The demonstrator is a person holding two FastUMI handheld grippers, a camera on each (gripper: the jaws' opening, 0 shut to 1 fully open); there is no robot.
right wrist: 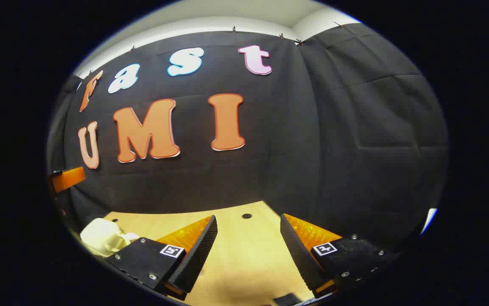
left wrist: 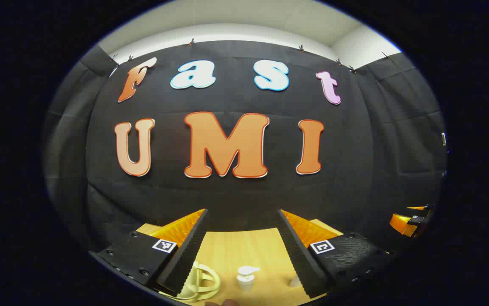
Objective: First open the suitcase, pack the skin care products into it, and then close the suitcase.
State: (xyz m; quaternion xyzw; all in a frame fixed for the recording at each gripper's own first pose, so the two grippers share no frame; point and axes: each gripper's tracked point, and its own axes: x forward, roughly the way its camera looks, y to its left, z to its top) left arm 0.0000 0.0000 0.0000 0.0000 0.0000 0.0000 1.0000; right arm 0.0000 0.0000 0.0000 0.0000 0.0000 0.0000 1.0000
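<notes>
No readable label stood on the pump bottle [left wrist: 246,277] lying between the left hand-held gripper [left wrist: 242,248] fingers. Each finger carried a square coded marker [left wrist: 164,245], not legible text.

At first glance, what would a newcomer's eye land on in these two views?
The open left hand-held gripper fills the foreground of the left gripper view, above a light wooden table. Between its fingers stands a small white pump bottle, with a pale cream handle-like loop to the left. In the right gripper view, the right hand-held gripper is open over bare tabletop, a whitish object at far left.
</notes>
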